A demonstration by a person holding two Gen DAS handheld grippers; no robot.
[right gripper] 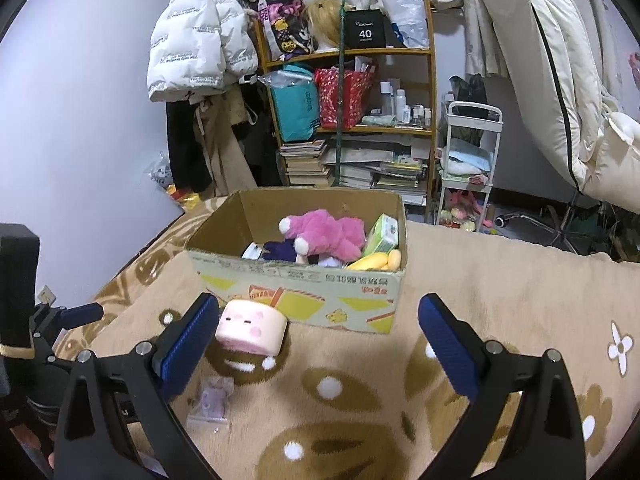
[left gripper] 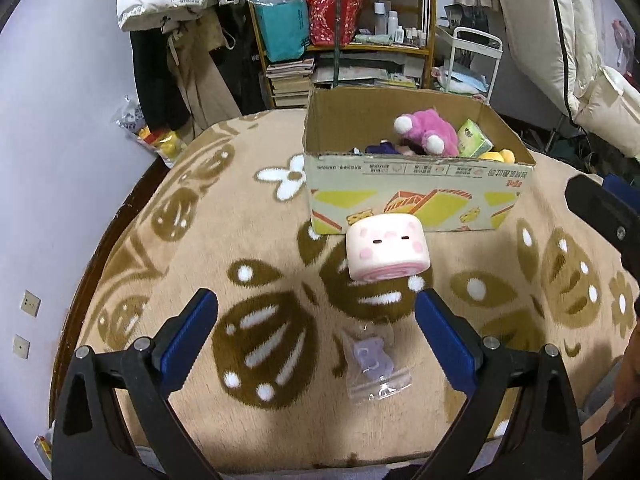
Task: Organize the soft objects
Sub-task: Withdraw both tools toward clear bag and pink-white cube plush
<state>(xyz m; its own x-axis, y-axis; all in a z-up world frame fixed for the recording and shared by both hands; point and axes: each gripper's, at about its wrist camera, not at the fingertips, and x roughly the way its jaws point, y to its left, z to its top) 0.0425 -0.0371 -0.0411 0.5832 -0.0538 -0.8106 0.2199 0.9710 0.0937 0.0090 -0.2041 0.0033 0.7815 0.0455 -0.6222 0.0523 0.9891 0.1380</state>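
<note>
A pink-and-white squishy roll toy [left gripper: 386, 246] [right gripper: 252, 326] with a face lies on the patterned blanket, just in front of the cardboard box [left gripper: 416, 204] [right gripper: 304, 292]. Closer to me lies a small purple toy in a clear bag [left gripper: 374, 360] [right gripper: 214, 400]. The box holds a pink plush [left gripper: 430, 132] [right gripper: 328, 234], a green packet [left gripper: 474, 140] [right gripper: 384, 234] and yellow soft pieces [right gripper: 376, 261]. My left gripper [left gripper: 316, 304] is open above the bagged toy, holding nothing. My right gripper [right gripper: 318, 312] is open and holds nothing; the roll toy sits beside its left finger.
The beige blanket [left gripper: 240, 240] [right gripper: 500, 272] covers the surface, which ends at a dark edge on the left. Behind stand a crowded shelf [left gripper: 340, 40] [right gripper: 352, 120], hanging coats [right gripper: 200, 40] and a white cart [right gripper: 468, 168]. The other gripper [left gripper: 604, 212] [right gripper: 44, 328] shows at each view's side.
</note>
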